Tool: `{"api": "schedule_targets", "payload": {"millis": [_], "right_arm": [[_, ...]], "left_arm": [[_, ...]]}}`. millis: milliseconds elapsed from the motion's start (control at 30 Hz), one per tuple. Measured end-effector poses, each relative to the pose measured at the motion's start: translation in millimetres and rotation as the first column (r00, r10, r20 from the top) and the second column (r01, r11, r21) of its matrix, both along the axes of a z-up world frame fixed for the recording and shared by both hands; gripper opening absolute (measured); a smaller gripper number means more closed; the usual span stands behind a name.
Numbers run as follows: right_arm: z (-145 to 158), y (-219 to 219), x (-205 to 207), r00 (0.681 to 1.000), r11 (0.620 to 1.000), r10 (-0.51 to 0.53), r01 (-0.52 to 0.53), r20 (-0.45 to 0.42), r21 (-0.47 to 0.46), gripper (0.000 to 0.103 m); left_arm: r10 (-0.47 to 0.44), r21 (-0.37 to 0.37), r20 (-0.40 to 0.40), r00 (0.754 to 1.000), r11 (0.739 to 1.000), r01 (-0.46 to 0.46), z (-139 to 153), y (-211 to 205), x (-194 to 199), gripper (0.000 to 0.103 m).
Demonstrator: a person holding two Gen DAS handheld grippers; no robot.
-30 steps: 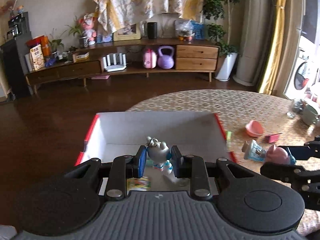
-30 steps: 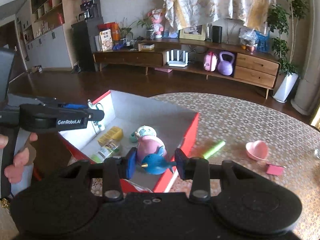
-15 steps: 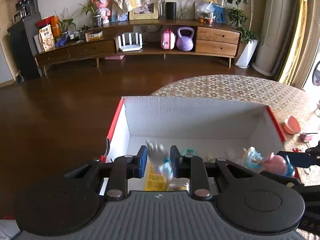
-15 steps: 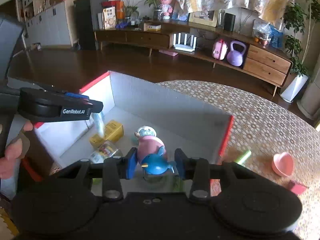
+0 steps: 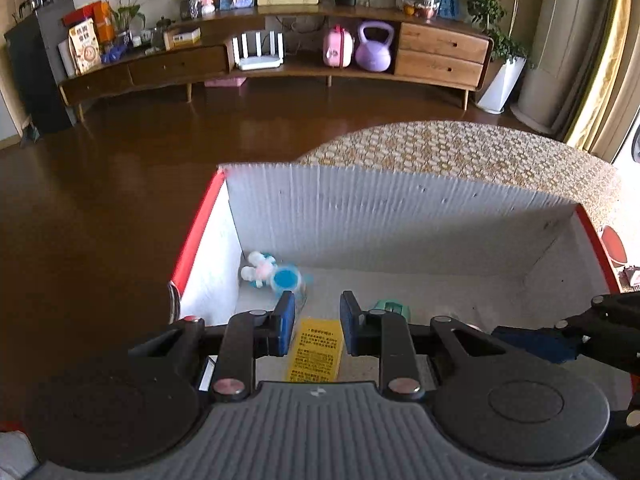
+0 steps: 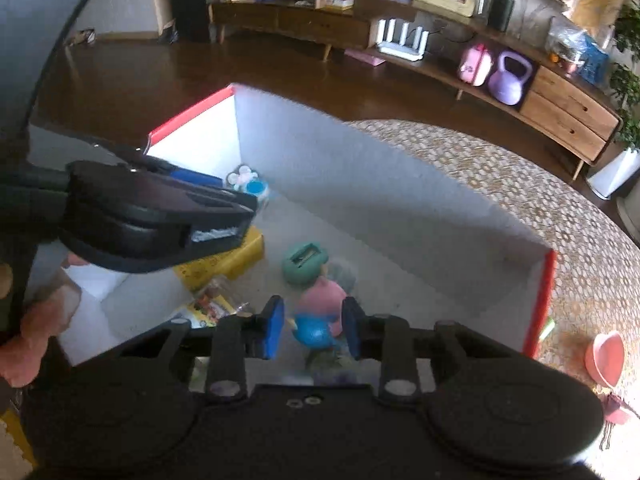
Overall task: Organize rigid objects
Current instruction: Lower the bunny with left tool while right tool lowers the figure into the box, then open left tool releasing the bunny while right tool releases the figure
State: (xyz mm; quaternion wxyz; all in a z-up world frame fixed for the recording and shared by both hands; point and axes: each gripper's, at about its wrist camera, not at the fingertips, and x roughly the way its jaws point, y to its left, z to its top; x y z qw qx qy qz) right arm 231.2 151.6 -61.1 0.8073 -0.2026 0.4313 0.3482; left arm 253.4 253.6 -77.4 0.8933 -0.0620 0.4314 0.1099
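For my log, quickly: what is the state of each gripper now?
Left gripper: open, empty.
Right gripper: jaws just been closing, blue-pink toy between them; grip cannot be told.

The right half of the box (image 5: pixel 400 220) floor is left bare. The left corner is blocked by a small toy (image 5: pixel 272 272) and a yellow packet (image 5: pixel 318 344).

Between the jaws, the blue-and-pink toy (image 6: pixel 316 326) is motion-blurred, its lower part hidden behind the gripper body; whether the pads touch it is unclear.
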Motion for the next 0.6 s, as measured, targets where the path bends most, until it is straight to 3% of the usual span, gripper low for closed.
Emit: {"api": "schedule_targets", "payload": {"millis": [200, 600], "right_arm": [[-2, -7, -3, 1.0, 1.0, -0.001, 0.001, -0.019, 0.009, 0.035], [38, -48, -17, 1.0, 0.992, -0.026, 0.027, -0.009, 0.12, 0.046]], "left_arm": [[-0.005, -0.011, -0.005, 1.0, 1.0, 0.005, -2, 2, -2, 0.024], [-0.042, 0.017, 0.028, 0.999, 0.999, 0.041, 21, -14, -27, 0.024]]}}
